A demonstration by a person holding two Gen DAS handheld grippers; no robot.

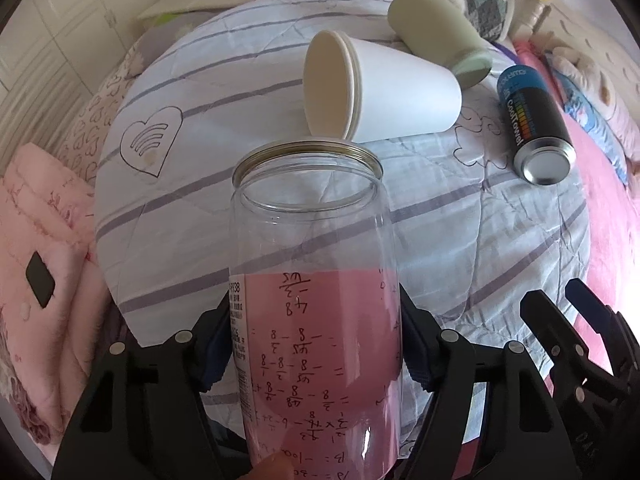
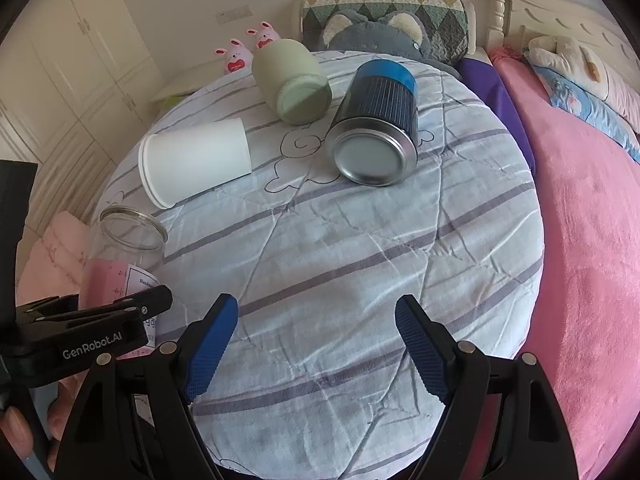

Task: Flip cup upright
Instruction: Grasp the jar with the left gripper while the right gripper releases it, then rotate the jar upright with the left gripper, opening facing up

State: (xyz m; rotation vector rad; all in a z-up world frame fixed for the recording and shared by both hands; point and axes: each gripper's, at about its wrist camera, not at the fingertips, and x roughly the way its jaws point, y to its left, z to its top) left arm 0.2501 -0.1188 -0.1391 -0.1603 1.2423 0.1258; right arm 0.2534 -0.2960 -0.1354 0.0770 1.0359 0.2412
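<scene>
- The left gripper (image 1: 316, 344) is clamped on the lower body of a clear plastic jar (image 1: 312, 280), one blue pad pressed against each side, and holds nothing else. The jar's open, gold-rimmed mouth points away from the wrist, and a pink paper with handwritten sums sits inside it.
- The right gripper (image 2: 316, 348) is spread wide over the striped quilt (image 2: 360, 260), with nothing between its pads and nothing touching them.
- Judging by the tilt in the right wrist view, the jar (image 2: 120, 256) is not yet vertical. To do this well, keep the squeeze steady, rotate until the mouth faces straight up, lower the base flat onto the quilt, and let go only once it stands by itself; soft bedding could tip it.
- Just beyond the jar mouth lies a stack of white paper cups (image 1: 380, 92) on its side; in the left wrist view its lower rim looks very close to the jar.
- Farther back lie a green cup (image 1: 440, 32) and a black CoolTowel can (image 1: 532, 124), both also on their sides.
</scene>
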